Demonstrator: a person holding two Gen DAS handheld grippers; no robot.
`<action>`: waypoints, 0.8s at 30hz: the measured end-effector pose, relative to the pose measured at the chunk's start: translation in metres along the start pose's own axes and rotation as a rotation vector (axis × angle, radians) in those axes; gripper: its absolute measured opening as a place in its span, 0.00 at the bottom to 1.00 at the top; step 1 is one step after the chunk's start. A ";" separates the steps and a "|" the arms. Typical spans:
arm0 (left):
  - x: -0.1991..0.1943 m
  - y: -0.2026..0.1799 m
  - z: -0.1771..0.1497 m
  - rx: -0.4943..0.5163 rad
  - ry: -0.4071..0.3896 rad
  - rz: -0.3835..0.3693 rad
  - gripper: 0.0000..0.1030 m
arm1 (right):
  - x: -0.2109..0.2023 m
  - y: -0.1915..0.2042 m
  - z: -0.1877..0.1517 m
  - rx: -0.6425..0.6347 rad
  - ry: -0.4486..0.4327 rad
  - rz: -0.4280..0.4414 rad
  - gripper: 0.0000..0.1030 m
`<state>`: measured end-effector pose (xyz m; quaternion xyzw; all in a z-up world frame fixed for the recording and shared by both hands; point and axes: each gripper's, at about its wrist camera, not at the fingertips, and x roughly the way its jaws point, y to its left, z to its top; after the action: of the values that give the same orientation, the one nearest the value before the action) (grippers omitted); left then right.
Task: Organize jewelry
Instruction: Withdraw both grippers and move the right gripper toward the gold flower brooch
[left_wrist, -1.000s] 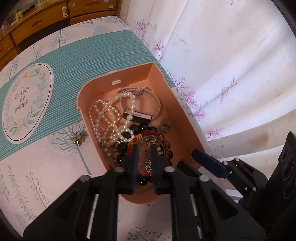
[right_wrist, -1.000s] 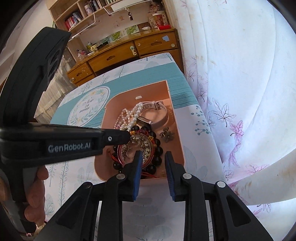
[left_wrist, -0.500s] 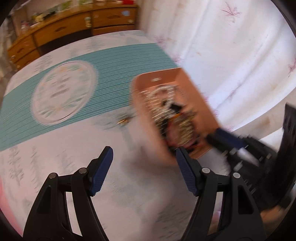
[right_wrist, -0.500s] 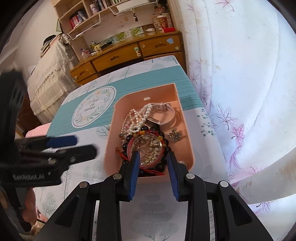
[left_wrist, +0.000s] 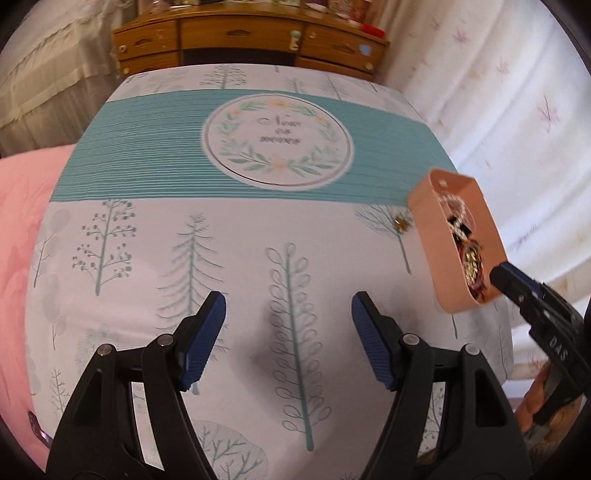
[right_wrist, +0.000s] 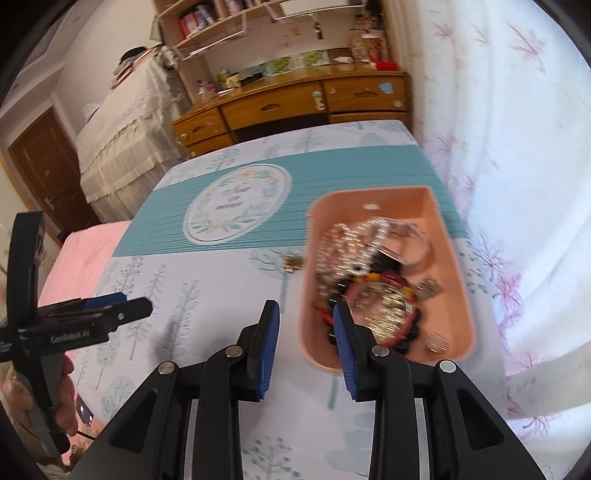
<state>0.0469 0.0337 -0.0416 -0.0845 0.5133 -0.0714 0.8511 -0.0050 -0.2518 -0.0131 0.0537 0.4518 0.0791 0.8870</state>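
A peach tray (right_wrist: 456, 258) on the tablecloth holds a pearl necklace (right_wrist: 354, 240), a watch, dark beads and a gold-and-red bangle (right_wrist: 388, 310); it also shows at the right of the left wrist view (left_wrist: 436, 266). A small gold flower brooch (right_wrist: 291, 261) lies on the cloth just left of the tray; it also shows in the left wrist view (left_wrist: 400, 223). My left gripper (left_wrist: 288, 325) is wide open and empty over bare cloth, left of the tray. My right gripper (right_wrist: 304, 325) is open and empty at the tray's near left corner.
The table has a white tree-print cloth with a teal band and a round wreath emblem (left_wrist: 277, 138). A wooden dresser (right_wrist: 295, 103) stands beyond the far edge. White floral curtains (right_wrist: 517, 147) hang along the right. Pink bedding (left_wrist: 22, 206) lies to the left.
My left gripper let go of the bangle in the tray, opened wide and swung left over the cloth. My right gripper opened a little and shifted left to the tray's corner.
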 end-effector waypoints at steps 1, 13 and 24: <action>0.000 0.003 0.001 -0.006 -0.005 0.001 0.66 | 0.001 0.006 0.002 -0.010 0.000 0.003 0.30; 0.011 0.017 0.007 -0.049 -0.034 0.033 0.66 | 0.051 0.066 0.024 -0.034 0.044 0.025 0.32; 0.026 0.034 0.007 -0.095 -0.023 0.019 0.66 | 0.114 0.064 0.025 0.073 0.036 -0.162 0.33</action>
<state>0.0664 0.0614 -0.0682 -0.1209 0.5069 -0.0379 0.8527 0.0753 -0.1682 -0.0779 0.0479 0.4731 -0.0087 0.8797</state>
